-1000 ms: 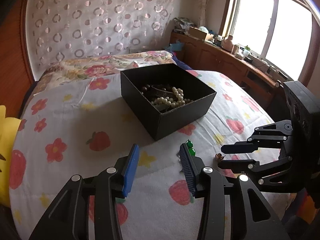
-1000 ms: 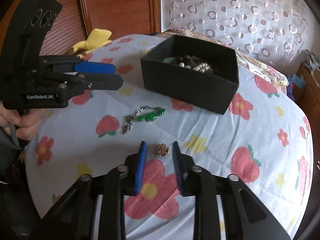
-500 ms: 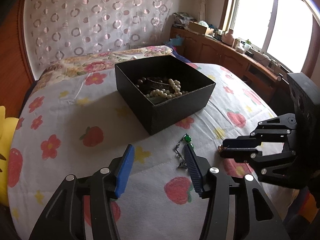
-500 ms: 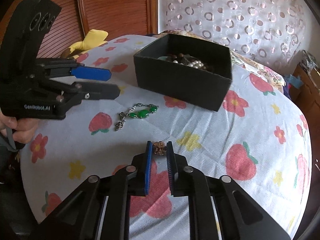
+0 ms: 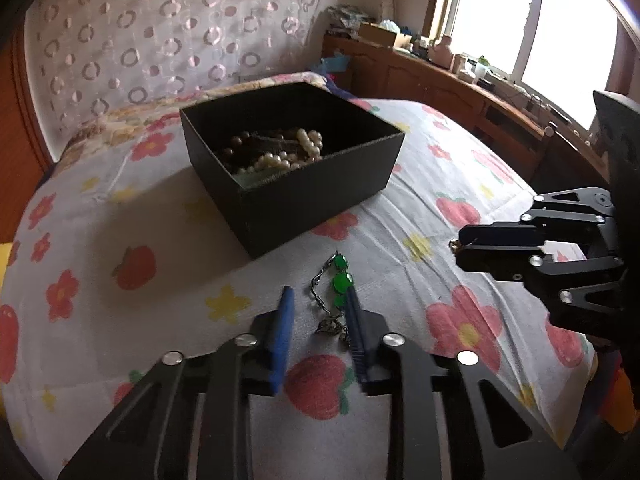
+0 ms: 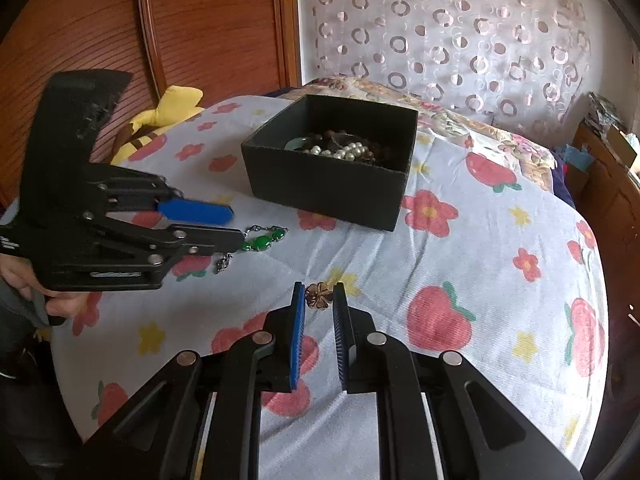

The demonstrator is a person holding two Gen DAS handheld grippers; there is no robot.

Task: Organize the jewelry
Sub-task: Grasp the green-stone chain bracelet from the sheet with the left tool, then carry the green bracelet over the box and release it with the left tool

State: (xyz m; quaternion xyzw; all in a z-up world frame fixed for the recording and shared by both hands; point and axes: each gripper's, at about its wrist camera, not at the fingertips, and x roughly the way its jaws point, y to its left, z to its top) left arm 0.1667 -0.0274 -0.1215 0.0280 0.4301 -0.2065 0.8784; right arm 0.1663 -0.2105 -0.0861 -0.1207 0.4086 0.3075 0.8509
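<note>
Right wrist view: right gripper (image 6: pixel 319 294) jaws pinch the flower charm (image 6: pixel 318 294) clear of the bed (image 6: pixel 500 240), while left gripper (image 5: pixel 319 308) jaws have just been closing around the green bracelet (image 5: pixel 338 280), both presumably bound for the far black box (image 6: pixel 332 176).

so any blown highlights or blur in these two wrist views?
Left wrist view: window is blown out white, sill clutter backlit; strong fisheye curves the bed edge; black box sharp, its interior dim. Right wrist view: even light, no glare; the left tongs slightly motion-smeared; flower brooch in the right tongs is in focus.
</note>
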